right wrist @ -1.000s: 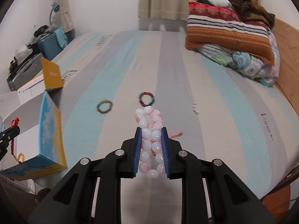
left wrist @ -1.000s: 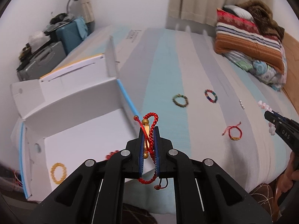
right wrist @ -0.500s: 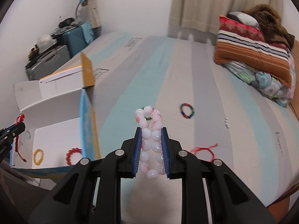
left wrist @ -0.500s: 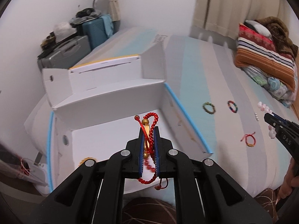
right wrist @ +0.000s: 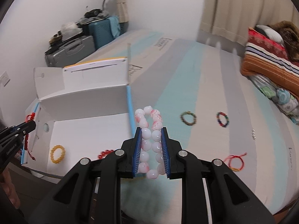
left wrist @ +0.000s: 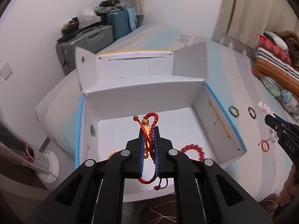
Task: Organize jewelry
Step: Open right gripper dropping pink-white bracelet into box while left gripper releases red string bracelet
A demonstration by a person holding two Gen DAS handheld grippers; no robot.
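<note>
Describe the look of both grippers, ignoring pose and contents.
Both are matte black plastic with forked arms and silver screw heads. The jaws carry blue ribbed pads. The left gripper and right gripper look alike; white lettering marks their sides. No cables or sleeves show.

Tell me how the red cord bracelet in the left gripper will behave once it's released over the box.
The red cord bracelet hangs limp from the left gripper, so it is probably floppy and light. Its loose knotted ends may snag on the pads. It should crumple flat in the white box, not roll.

"DAS" reads in white on the right gripper (left wrist: 275,126) at three o'clock; mattress (right wrist: 186,78) print at twelve is too blurred to read.
</note>
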